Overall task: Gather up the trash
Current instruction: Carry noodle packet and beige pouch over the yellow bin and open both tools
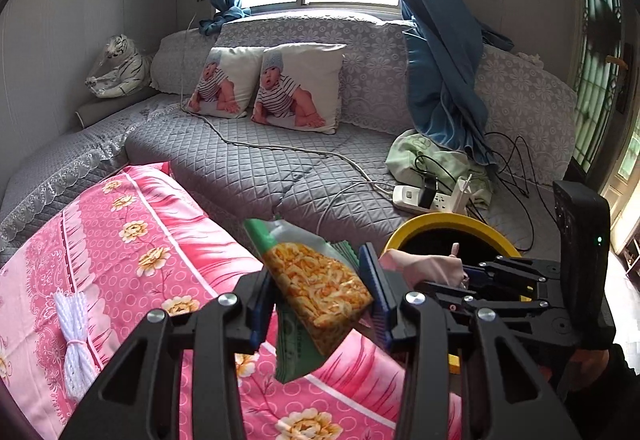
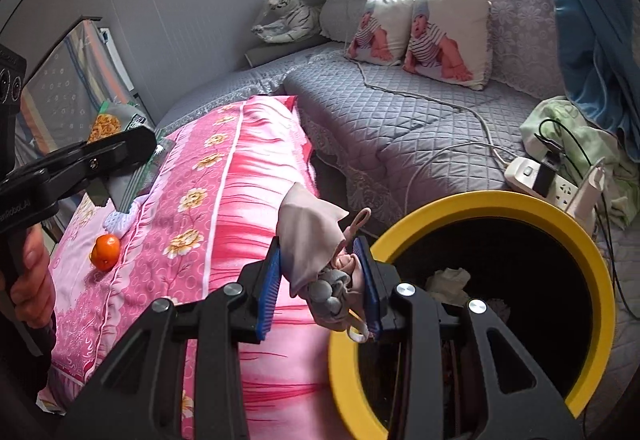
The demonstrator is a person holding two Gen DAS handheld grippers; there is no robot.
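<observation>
My left gripper [image 1: 320, 292] is shut on a green snack bag [image 1: 316, 280] with orange crisps printed on it, held above the pink flowered cover [image 1: 120, 240]. My right gripper [image 2: 324, 284] is shut on a crumpled beige and grey cloth scrap [image 2: 316, 240] with a pink loop, just left of the rim of the yellow bin [image 2: 592, 252]. The bin's inside is black, with white crumpled paper [image 2: 448, 278] at the bottom. In the left wrist view the bin [image 1: 440, 218] stands to the right, with the right gripper [image 1: 460, 272] over its near rim. The left gripper [image 2: 136, 136] and the bag [image 2: 106, 124] show far left in the right wrist view.
An orange [image 2: 105, 251] and a white rope bundle [image 1: 76, 336] lie on the pink cover. Behind is a grey quilted sofa [image 1: 260, 160] with two printed pillows [image 1: 300, 84]. A power strip [image 1: 424, 196] with cables lies beside the bin. Blue curtains [image 1: 440, 80] hang at the right.
</observation>
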